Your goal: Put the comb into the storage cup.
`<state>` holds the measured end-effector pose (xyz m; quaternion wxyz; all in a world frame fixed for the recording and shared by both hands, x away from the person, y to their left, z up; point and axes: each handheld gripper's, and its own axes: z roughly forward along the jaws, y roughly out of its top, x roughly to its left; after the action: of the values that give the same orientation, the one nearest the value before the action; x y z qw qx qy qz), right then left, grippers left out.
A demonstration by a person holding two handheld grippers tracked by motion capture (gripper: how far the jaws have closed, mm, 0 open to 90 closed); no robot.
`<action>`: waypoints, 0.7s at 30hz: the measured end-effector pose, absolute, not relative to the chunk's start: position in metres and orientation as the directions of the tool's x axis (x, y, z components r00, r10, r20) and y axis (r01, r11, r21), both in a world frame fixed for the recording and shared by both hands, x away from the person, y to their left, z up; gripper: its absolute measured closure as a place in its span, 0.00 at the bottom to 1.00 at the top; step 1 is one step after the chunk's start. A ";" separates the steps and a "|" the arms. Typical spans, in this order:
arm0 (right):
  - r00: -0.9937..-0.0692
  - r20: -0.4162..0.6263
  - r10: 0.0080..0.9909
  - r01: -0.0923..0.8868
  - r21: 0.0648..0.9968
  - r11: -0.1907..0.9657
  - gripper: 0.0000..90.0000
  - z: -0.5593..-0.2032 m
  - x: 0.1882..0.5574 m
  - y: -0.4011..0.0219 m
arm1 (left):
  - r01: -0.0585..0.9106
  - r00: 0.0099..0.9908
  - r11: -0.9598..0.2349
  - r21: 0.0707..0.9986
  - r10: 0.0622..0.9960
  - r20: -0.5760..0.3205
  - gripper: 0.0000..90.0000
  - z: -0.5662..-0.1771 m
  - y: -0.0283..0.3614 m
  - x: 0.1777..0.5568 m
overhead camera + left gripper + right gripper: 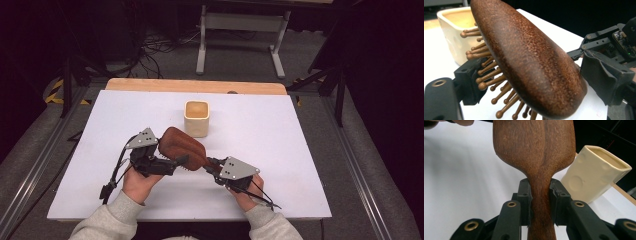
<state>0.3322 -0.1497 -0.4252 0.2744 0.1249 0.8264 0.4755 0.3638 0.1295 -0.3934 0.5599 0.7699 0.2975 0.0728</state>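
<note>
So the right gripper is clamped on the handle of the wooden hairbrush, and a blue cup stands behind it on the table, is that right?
Nearly: the cup is cream, not blue, as the high view shows. The right gripper is indeed clamped on the handle of the wooden hairbrush, and the cup stands behind it on the table.

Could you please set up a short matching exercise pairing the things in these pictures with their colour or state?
Things:
1. brush
2. cup
3. right gripper
4. table

Descriptions:
A. cream, standing upright
B. white, flat
C. brown wood, with pegs
D. clamped on the handle

Pairs: 1-C, 2-A, 3-D, 4-B
</note>
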 end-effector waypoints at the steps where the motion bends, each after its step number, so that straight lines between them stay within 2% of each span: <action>1: -0.818 -0.336 0.467 -0.053 0.853 0.520 0.81 -0.426 0.332 -0.149 | 0.384 0.811 -0.200 0.901 0.540 -0.226 0.16 -0.394 0.130 0.364; 8: -0.819 -0.339 0.463 -0.055 0.850 0.525 0.80 -0.426 0.333 -0.149 | 0.422 0.810 -0.169 0.891 0.511 -0.287 0.28 -0.393 0.134 0.364; 9: -0.821 -0.342 0.457 -0.057 0.846 0.531 0.80 -0.427 0.333 -0.149 | 0.427 0.816 -0.163 0.889 0.493 -0.302 0.33 -0.391 0.137 0.365; 12: -0.823 -0.346 0.451 -0.056 0.840 0.540 0.80 -0.428 0.333 -0.148 | 0.437 0.822 -0.162 0.885 0.470 -0.320 0.39 -0.391 0.139 0.366; 21: -0.821 -0.349 0.452 -0.050 0.832 0.552 0.78 -0.430 0.335 -0.149 | 0.407 0.863 -0.195 0.893 0.403 -0.305 0.54 -0.390 0.137 0.364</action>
<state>0.3347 -0.1489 -0.4297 0.2742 0.1198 0.8372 0.4578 0.3639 0.1373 -0.3903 0.5779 0.7730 0.2619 -0.0014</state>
